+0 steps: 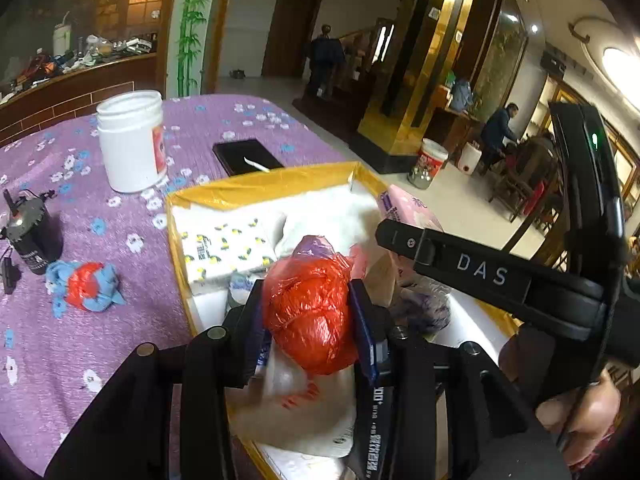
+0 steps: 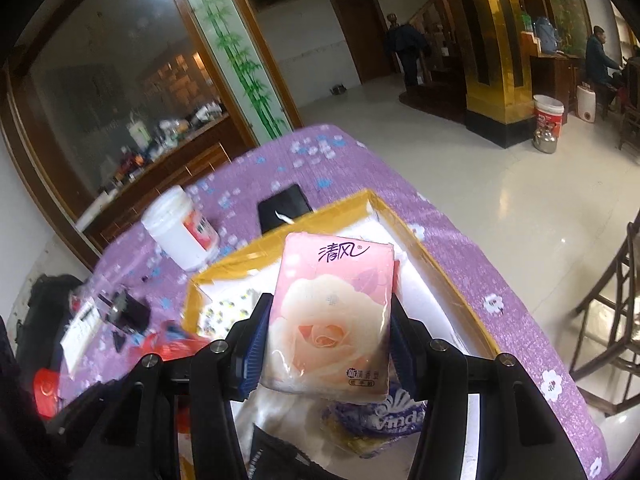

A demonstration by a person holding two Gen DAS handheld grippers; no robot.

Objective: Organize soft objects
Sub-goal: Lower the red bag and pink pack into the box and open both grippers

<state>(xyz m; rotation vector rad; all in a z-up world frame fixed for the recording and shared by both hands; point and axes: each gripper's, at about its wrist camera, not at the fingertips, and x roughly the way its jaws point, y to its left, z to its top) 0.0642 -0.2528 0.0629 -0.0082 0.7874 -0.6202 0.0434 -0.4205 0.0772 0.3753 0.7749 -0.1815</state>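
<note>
My left gripper (image 1: 310, 312) is shut on a crumpled red plastic bag (image 1: 310, 316) and holds it over the yellow-rimmed white box (image 1: 256, 188). My right gripper (image 2: 328, 320) is shut on a pink rose-print tissue pack (image 2: 332, 316), held above the same box (image 2: 444, 280); it also shows in the left wrist view (image 1: 412, 208), above the box's right side. Inside the box lie a white tissue pack with a bee print (image 1: 224, 248), white wrappers, and a purple Vinda pack (image 2: 384, 420). A blue and red wad (image 1: 86, 286) lies on the purple cloth left of the box.
A white open jar (image 1: 132, 144), a black phone (image 1: 246, 156) and a dark cylinder with cables (image 1: 30, 236) stand on the flowered purple tablecloth (image 1: 80, 360). The table's edge drops to a tiled floor at the right. A chair (image 2: 612, 312) stands at the right.
</note>
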